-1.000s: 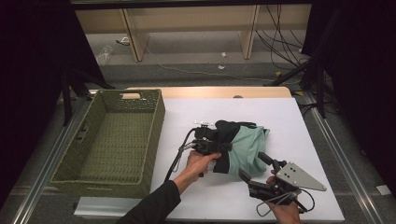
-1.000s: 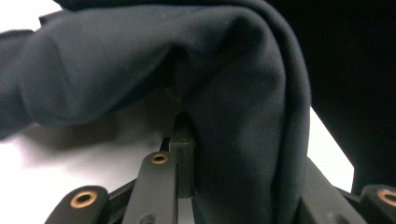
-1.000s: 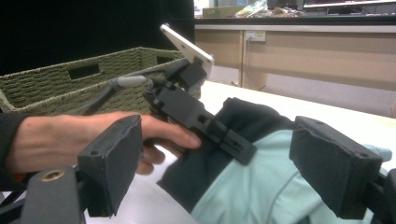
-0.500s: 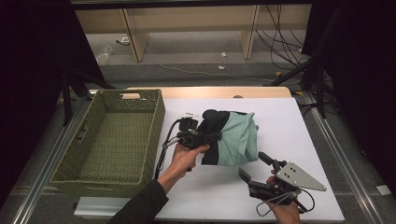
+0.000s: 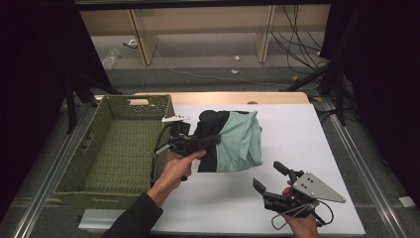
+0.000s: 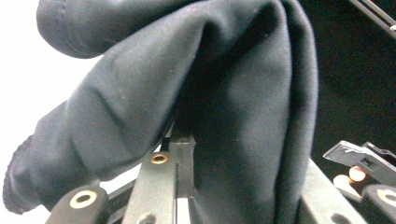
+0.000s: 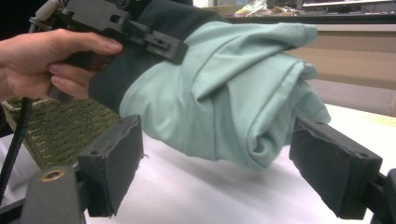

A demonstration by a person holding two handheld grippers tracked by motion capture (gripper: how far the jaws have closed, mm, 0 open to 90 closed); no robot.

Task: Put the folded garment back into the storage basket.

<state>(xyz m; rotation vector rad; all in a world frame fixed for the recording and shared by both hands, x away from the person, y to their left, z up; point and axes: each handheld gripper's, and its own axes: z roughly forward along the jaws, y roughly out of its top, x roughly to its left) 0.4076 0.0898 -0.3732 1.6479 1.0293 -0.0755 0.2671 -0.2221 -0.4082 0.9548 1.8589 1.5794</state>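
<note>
**Folded garment heading for the basket**

On the white table [image 5: 297, 129], I am keeping the green woven basket [image 5: 119, 148] at the left, with nothing lying in it. Beside it, I am holding the folded mint-and-black garment [image 5: 233, 141] lifted by its dark edge, my left gripper [image 5: 214, 140] pinching that cloth, probably for the basket. My right gripper [image 5: 271, 177] is resting near the table's front edge, jaws spread wide around nothing.

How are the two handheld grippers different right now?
The left gripper is shut on the black and mint-green garment, holding it off the white table; the right gripper stands open and empty, low near the table's front. Both are black, two-jawed and hand-held.
</note>
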